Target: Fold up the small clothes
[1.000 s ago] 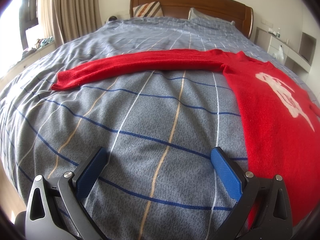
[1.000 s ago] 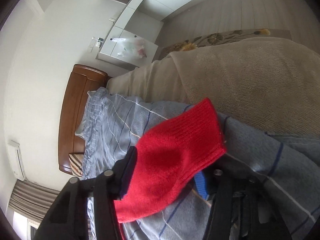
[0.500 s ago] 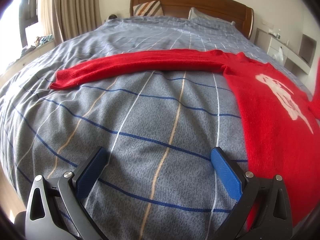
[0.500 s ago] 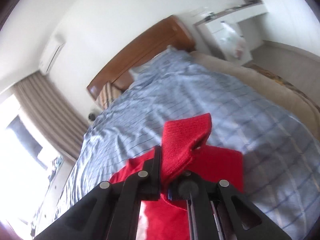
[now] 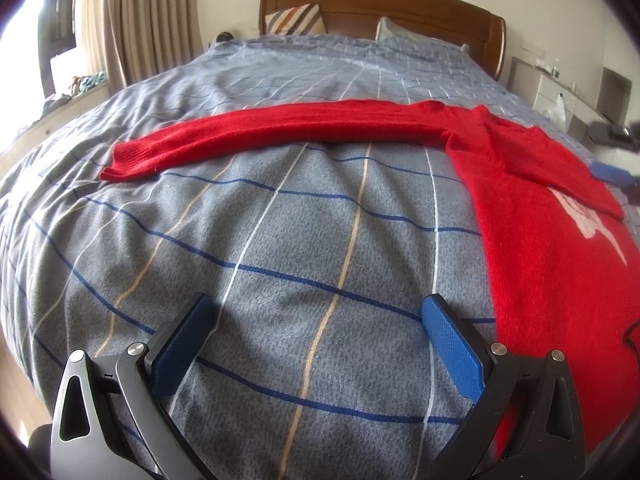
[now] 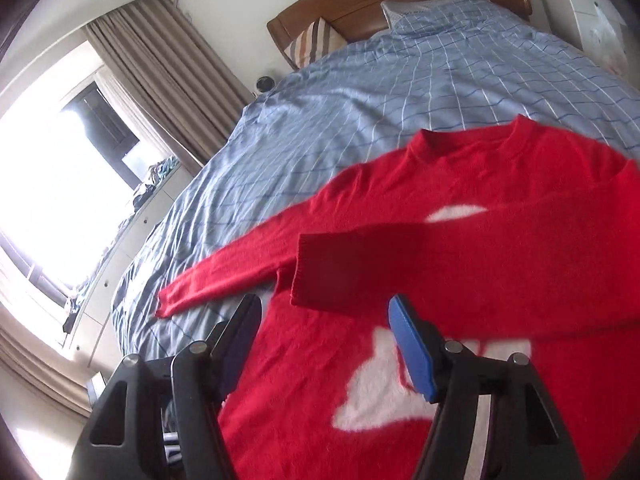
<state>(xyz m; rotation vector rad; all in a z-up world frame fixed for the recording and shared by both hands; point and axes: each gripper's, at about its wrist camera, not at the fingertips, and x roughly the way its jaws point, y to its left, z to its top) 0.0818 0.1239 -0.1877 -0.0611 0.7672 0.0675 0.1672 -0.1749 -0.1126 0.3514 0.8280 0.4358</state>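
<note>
A wooden headboard (image 5: 380,0), a striped cushion (image 6: 316,42) and beige curtains (image 6: 168,64) framed the bed with its grey-blue checked cover (image 5: 280,220). On it lay the red knitted sweater with a white motif (image 6: 460,272), one sleeve stretched out sideways, the other folded across the chest. The right tool (image 6: 324,344) had just opened, gripping nothing; the left tool (image 5: 316,340) hovered released over bare cover.
</note>
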